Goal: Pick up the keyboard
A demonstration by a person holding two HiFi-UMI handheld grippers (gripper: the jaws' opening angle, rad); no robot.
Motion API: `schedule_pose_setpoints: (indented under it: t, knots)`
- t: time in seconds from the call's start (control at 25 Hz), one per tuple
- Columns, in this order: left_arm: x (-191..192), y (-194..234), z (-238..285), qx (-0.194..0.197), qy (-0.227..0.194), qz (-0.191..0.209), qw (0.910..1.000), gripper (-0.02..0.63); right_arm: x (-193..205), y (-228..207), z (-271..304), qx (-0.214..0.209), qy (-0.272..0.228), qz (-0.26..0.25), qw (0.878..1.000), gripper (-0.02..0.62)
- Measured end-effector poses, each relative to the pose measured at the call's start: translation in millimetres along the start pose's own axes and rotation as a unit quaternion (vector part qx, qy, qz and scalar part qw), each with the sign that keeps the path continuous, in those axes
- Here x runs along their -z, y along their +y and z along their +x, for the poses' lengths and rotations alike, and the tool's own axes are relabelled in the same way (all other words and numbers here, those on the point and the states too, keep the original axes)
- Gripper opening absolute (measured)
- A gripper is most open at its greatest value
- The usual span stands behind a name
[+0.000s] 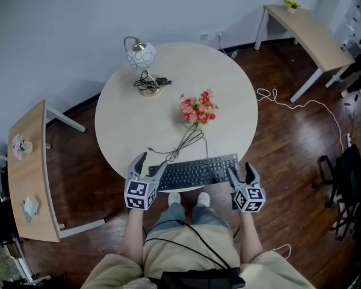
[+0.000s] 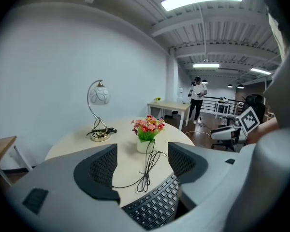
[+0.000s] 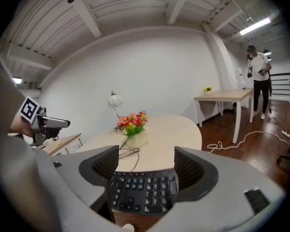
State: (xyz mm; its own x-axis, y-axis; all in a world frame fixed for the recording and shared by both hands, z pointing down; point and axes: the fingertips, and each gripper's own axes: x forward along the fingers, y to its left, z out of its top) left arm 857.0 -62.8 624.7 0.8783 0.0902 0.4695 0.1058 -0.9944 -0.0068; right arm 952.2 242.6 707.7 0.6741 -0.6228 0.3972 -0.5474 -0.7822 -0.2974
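Covering both ends of the keyboard [image 1: 195, 172] in the head view, the left tool [image 1: 149, 166] and the right tool [image 1: 241, 174] leave only its middle stretch in plain sight. The keyboard lies along the near edge of the round bench [image 1: 228, 83]. Its black cable [image 1: 186, 142] loops up toward the flower pot [image 1: 198, 109] at the bench's middle; where the cable ends cannot be made out.

In the left gripper view the tool's jaws stand spread. Only the keyboard's left corner shows low between them, the rest cut off behind the tool's grey body. In the right gripper view the jaws are likewise spread wide, with the keyboard's right end, number keys included, sitting between them; its near edge is hidden by the tool. Whether any pad touches the keyboard cannot be told from these views. A lamp [image 1: 141, 56] stands well apart from the keyboard, near the bench's far rim.
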Motion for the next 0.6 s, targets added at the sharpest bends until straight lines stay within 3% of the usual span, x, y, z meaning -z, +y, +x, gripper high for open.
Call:
schedule_pose_setpoints:
  t: [0.12, 0.32, 0.44, 0.6]
  knots:
    - [-6, 3, 6, 0.012, -0.006, 0.009, 0.9999, 0.313, 58, -19, -4, 0.033, 0.025, 0.079, 0.996, 0.364]
    - [-18, 5, 6, 0.023, -0.017, 0.01, 0.9995, 0.313, 130, -37, 0, 0.072, 0.046, 0.204, 0.975, 0.364]
    - [-21, 10, 4, 0.021, -0.02, 0.008, 0.9995, 0.313, 145, -55, 5, 0.096, 0.019, 0.291, 0.952, 0.364]
    - [-21, 15, 1, 0.022, -0.018, 0.012, 0.9995, 0.313, 164, -69, 12, 0.087, -0.006, 0.39, 0.917, 0.364]
